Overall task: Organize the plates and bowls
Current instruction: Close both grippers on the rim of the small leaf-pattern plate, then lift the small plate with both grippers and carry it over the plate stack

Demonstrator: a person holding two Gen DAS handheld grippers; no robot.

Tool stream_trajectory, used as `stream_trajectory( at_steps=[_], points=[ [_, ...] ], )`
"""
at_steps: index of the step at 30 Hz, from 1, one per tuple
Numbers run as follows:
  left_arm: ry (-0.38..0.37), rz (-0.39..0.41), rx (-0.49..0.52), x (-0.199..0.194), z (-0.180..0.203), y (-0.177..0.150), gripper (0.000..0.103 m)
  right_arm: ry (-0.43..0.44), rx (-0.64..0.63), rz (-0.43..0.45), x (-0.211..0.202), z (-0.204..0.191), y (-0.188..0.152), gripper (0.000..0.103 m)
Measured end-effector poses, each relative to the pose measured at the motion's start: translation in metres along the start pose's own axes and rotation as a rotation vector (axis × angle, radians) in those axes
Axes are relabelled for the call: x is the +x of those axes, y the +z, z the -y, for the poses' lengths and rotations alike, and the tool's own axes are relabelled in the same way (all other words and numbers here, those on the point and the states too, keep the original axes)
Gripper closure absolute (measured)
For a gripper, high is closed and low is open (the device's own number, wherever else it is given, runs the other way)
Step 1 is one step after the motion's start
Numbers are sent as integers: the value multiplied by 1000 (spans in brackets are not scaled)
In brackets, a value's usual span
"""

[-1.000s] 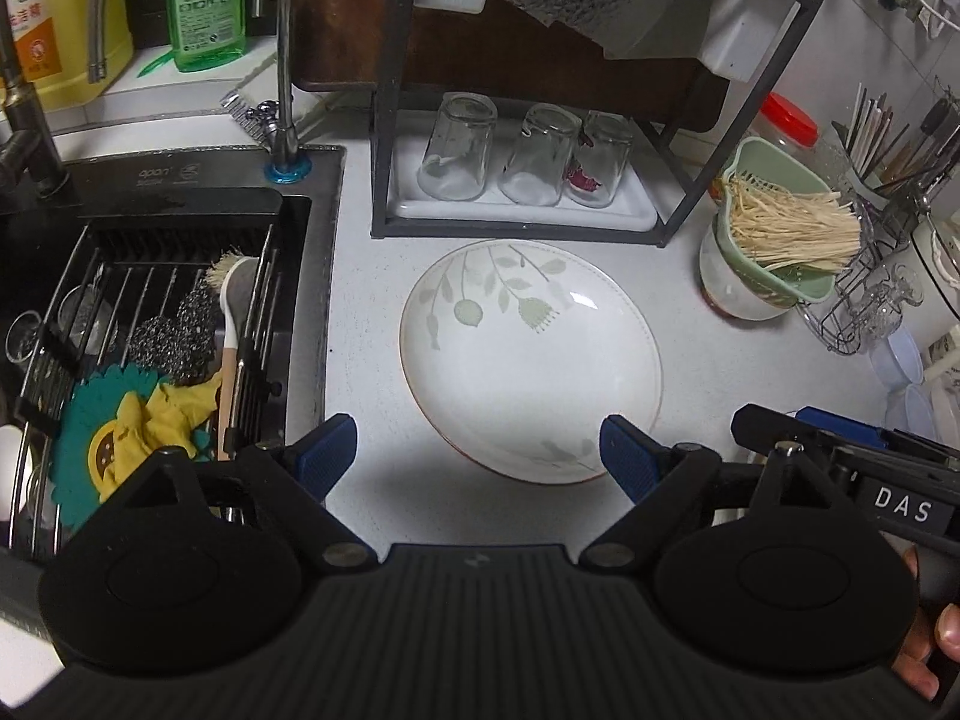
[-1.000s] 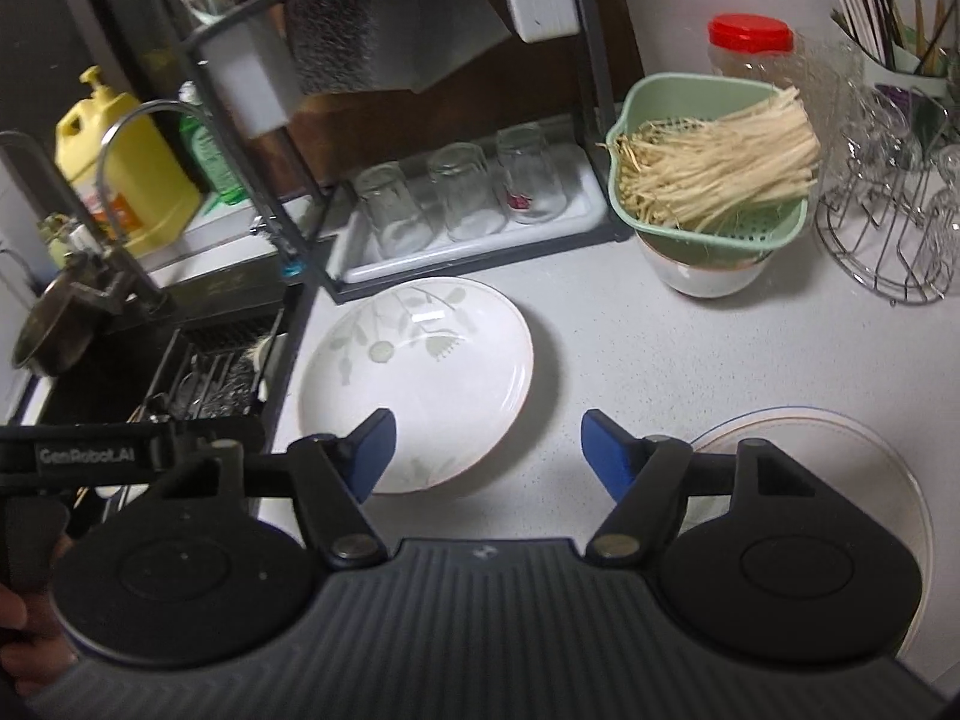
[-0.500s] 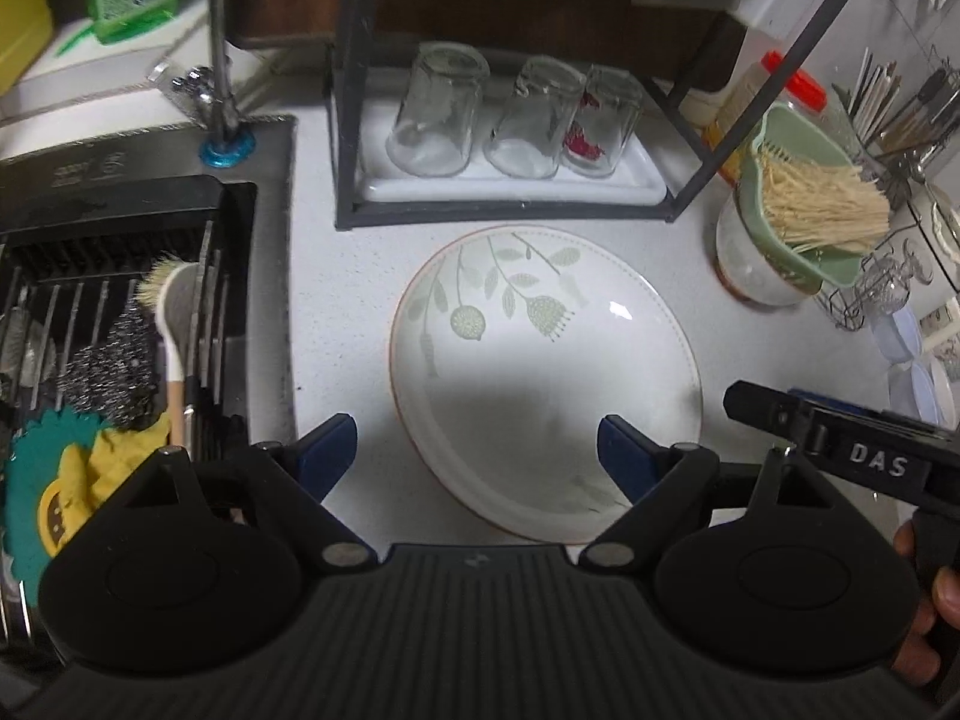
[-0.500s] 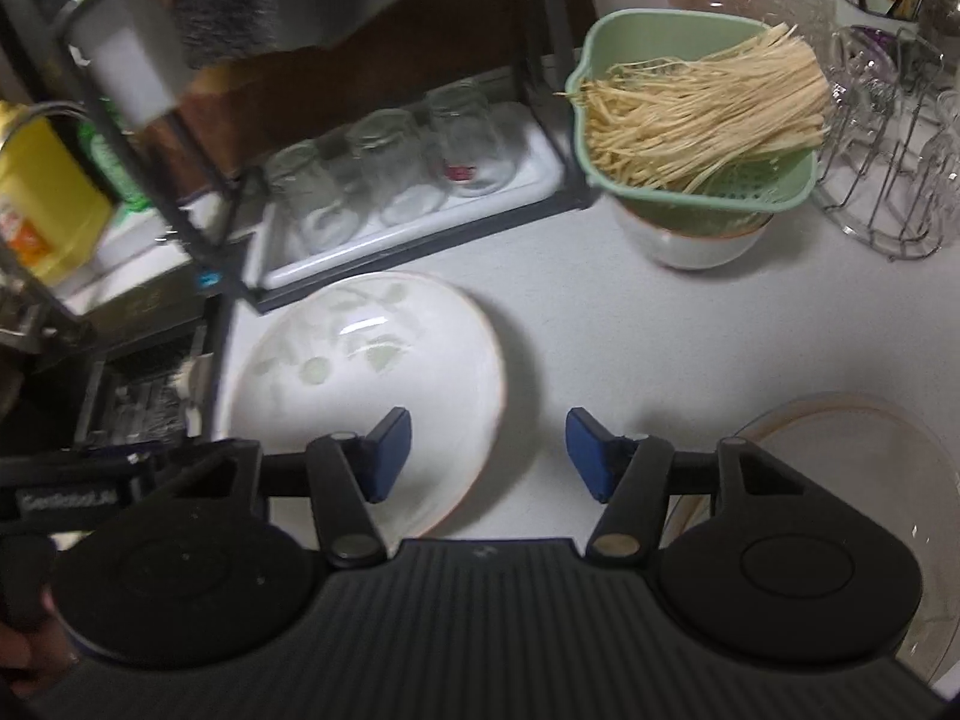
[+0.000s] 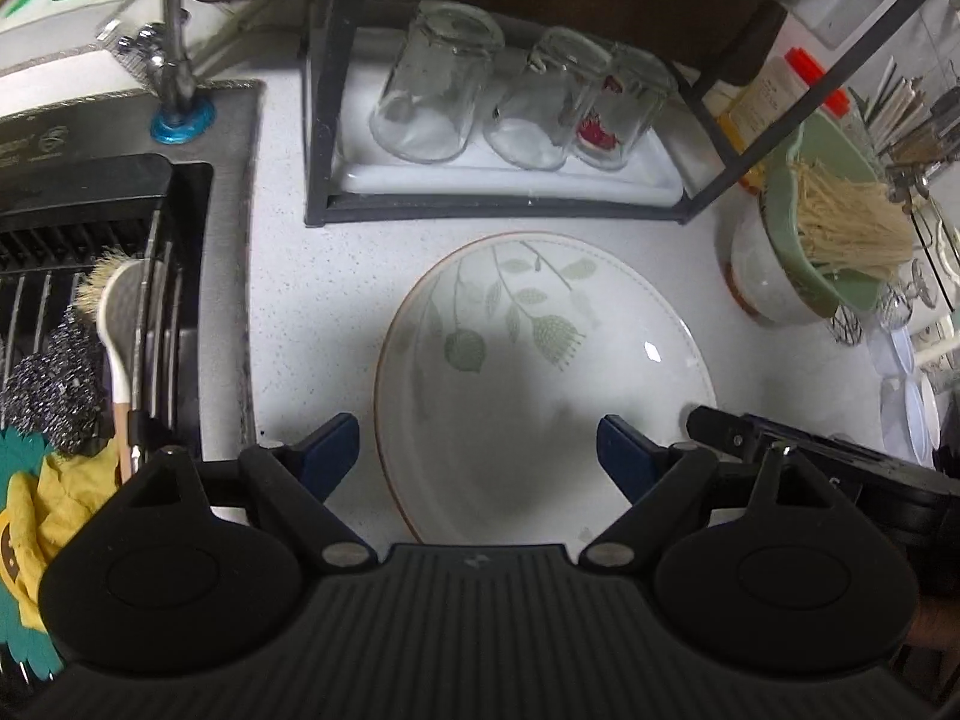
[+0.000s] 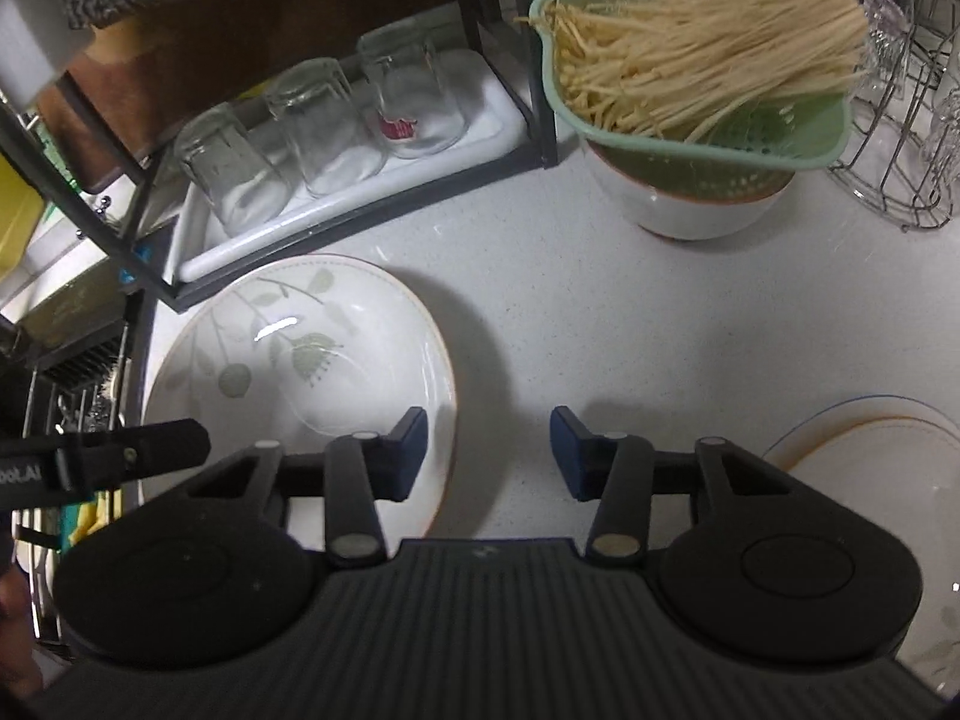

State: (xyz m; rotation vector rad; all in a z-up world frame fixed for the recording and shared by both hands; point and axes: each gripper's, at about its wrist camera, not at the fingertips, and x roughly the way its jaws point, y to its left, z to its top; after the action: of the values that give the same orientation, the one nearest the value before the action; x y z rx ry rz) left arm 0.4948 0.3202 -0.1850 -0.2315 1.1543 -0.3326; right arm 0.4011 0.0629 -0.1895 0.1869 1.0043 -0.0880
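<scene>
A white plate with a green leaf pattern (image 5: pixel 540 384) lies flat on the counter in front of the dish rack. My left gripper (image 5: pixel 477 453) hangs over its near-left side. Its jaws stand wide and are closing, with the plate's left rim between them and neither pad touching it. My right gripper (image 6: pixel 489 450) is at the same plate (image 6: pixel 300 360) from the other side. Its jaws are closing too, with the right rim between the fingers and no pad pressing on it. A second plate with an orange rim (image 6: pixel 870 468) lies at the lower right.
A black rack with three upturned glasses (image 5: pixel 516 108) stands just behind the plate. To the right a green colander of noodles (image 6: pixel 702 60) sits in a white bowl (image 6: pixel 690 210). The sink (image 5: pixel 108 312) with a brush and scourers lies to the left. A wire holder (image 6: pixel 900 120) stands at the far right.
Both grippers have come down and forward towards the leaf-pattern plate, which now looks larger. The right gripper's jaws have narrowed clearly; the left's only slightly.
</scene>
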Motion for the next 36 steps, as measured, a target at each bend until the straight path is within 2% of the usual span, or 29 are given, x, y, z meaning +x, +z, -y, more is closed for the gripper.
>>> stream_trajectory(
  at_steps=[4,5,10,15,24,30,36],
  points=[
    [-12,-26,8,10,-6,5,32,9,6,-1,6,-3,1,65],
    [-10,-31,11,13,-6,5,35,13,4,-1,7,-4,2,71],
    [-9,-56,14,24,-9,7,42,43,-16,-14,15,-11,2,84],
    [-10,-32,9,29,-10,10,42,50,-37,-6,18,-16,1,83],
    [-71,-61,-85,21,-20,9,42,91,-46,-32,19,-9,6,83],
    [-118,-48,-217,3,-22,-6,42,131,-56,-36,1,-3,6,83],
    [-140,-3,-254,-27,-10,-21,42,180,-81,-15,-28,5,10,83]
  ],
)
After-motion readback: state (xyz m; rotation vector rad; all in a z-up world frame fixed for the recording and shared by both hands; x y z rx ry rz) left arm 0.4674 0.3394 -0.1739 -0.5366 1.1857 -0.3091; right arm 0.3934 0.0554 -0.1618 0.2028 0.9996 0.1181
